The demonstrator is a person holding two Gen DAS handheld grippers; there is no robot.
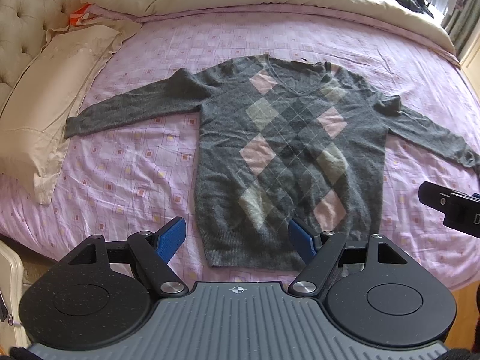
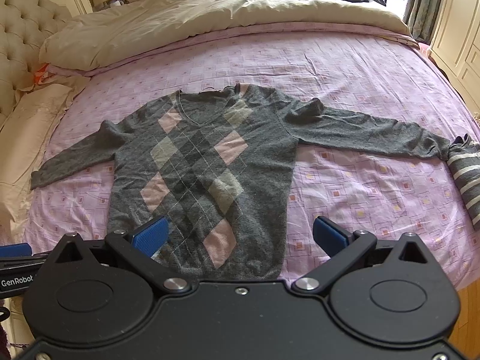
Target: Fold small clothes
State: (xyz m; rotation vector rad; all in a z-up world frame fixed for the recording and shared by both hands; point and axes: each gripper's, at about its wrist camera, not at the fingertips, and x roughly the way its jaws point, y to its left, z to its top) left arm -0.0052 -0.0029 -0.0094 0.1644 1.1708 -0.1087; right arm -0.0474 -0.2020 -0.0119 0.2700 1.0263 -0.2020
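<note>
A grey sweater [image 1: 288, 150] with a pink and pale diamond pattern lies flat, face up, on the bed [image 1: 135, 165], both sleeves spread. Its hem sits just ahead of both tools. The left gripper [image 1: 237, 237] has its jaws apart, empty, above the hem. The right gripper [image 2: 240, 234] likewise has jaws apart, empty. A striped garment [image 2: 468, 180] lies right of the right jaws, beside the sleeve cuff. "GenRobot" reads on the left gripper's side in the right wrist view.
</note>
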